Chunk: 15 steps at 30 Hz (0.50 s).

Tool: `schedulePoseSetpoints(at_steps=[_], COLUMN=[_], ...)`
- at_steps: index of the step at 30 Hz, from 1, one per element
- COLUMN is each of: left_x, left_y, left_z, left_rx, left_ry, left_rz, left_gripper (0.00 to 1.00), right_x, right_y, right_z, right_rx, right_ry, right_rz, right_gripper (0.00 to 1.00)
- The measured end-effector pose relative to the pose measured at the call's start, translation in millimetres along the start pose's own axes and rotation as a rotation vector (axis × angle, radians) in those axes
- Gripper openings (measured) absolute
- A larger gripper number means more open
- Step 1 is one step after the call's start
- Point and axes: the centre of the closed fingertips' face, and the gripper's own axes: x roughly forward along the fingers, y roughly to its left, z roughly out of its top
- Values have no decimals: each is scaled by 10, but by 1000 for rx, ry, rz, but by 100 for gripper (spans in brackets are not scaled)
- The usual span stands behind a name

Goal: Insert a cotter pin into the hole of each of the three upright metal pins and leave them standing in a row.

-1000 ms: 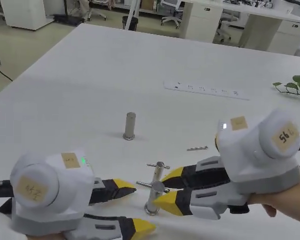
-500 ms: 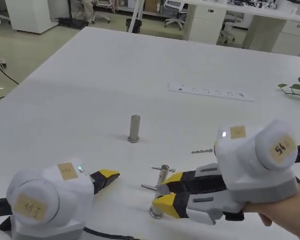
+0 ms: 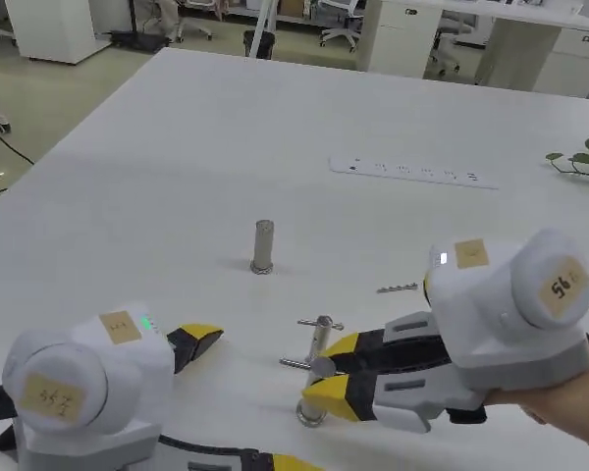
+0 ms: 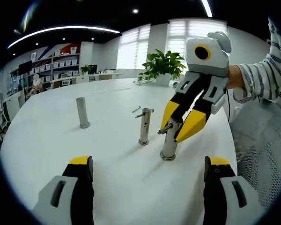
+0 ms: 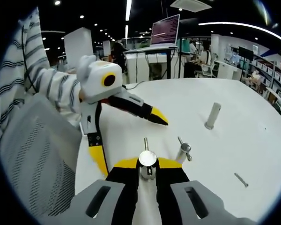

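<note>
Metal pin (image 5: 147,158), clamped in right gripper (image 5: 147,168)

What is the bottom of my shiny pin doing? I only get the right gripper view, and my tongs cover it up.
Observer: In the left gripper view, the near pin, clamped by the right gripper, stands with its foot on the table.
Operator: Ooh! And what's way at the back?
Observer: The head view shows a white power strip lying beyond the bare pin.
Operator: Anything else?
Observer: Yes, a leafy plant stands near the table's far edge, in the left gripper view.
</note>
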Motion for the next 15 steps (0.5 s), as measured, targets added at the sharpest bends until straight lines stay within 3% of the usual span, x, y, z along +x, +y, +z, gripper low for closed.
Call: schedulePoseSetpoints(at_steps=[6,10,11,13,15], left_x=[-35,-67,-76,-81,-110], left_y=[39,50,60,43,83], left_z=[14,6,6,55,60], left_rx=[-14,-28,-46,-147,-142], left_ry=[-4,-5,-13,-64,-70], left_rz=[10,14,16,0,13], left_gripper=[99,99,99,99,99], right_x=[-216,-388,-418,-482,-535], right_y=[-72,-286,-341,-459,-540], right_z=[-64,-123,-141,-189,-229], right_rx=[-51,-58,-56,-57,-65], right_ry=[-9,-17,-18,-17,-10], right_rz=[44,25,14,-5,-15], right_gripper=[13,13,13,13,13])
